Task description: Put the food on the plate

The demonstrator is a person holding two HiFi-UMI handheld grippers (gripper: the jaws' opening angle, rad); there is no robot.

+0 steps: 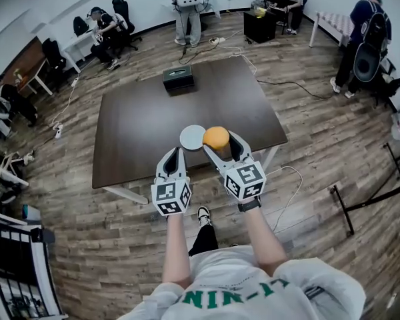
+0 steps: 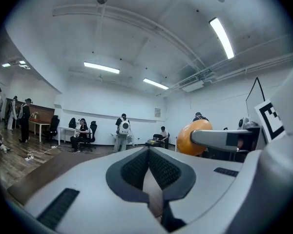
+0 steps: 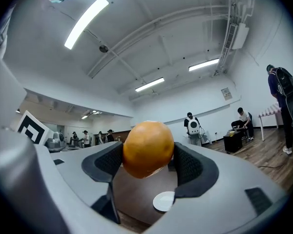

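Orange [image 3: 147, 148] held for plate [image 1: 192, 137] placement
Right gripper [image 1: 220, 145] clamps it just right of the plate; left gripper [image 1: 173, 153] closed, empty, kept clear.

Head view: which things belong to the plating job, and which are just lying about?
Job:
- orange food, gripped in the right tool
- white plate on the table
- left tool, shut and empty

Lying about:
- black box at the table's far end
- black cable on the floor
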